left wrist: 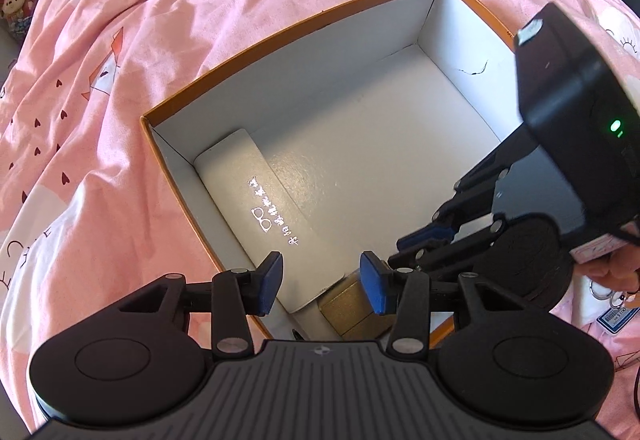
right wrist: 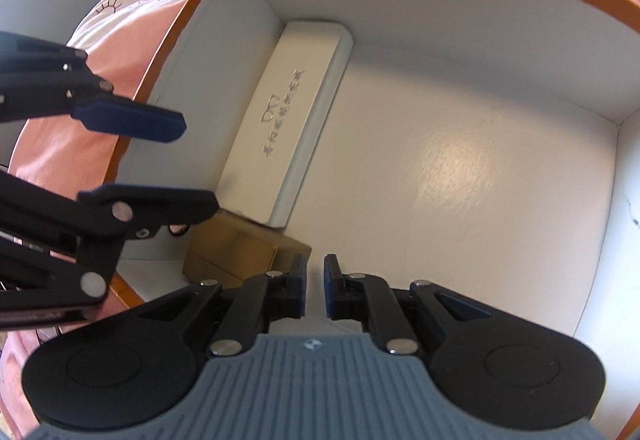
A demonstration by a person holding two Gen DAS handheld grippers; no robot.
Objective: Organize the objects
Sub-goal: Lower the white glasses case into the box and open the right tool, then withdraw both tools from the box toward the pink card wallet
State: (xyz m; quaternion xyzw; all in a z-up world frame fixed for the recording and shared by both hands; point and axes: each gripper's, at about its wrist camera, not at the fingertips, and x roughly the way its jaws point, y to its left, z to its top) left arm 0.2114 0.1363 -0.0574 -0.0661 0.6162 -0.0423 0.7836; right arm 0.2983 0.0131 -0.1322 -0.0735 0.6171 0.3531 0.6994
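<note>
Two things lie in the big box (left wrist: 434, 6) already: a white glasses case (right wrist: 288, 116) pushed along the wall, and a small gold box (right wrist: 236, 248) right at its near end, in the corner. I think they sit tight like that to save room for more things.

My left gripper (left wrist: 326, 282) hangs over the box edge at about 6 o'clock in its own view, fingers spread wide and holding nothing. The gold box is just under it. My right gripper (right wrist: 315, 292) points down into the box, fingers almost pinched together with only a thin gap, and I see nothing between them.

The box rests on a pink blanket (left wrist: 120, 60) with little hearts. At 3 o'clock in the left view, a tag and rings (left wrist: 612, 304) lie on the blanket. My two grippers are near each other, so they could bump. The box walls are tall too.
</note>
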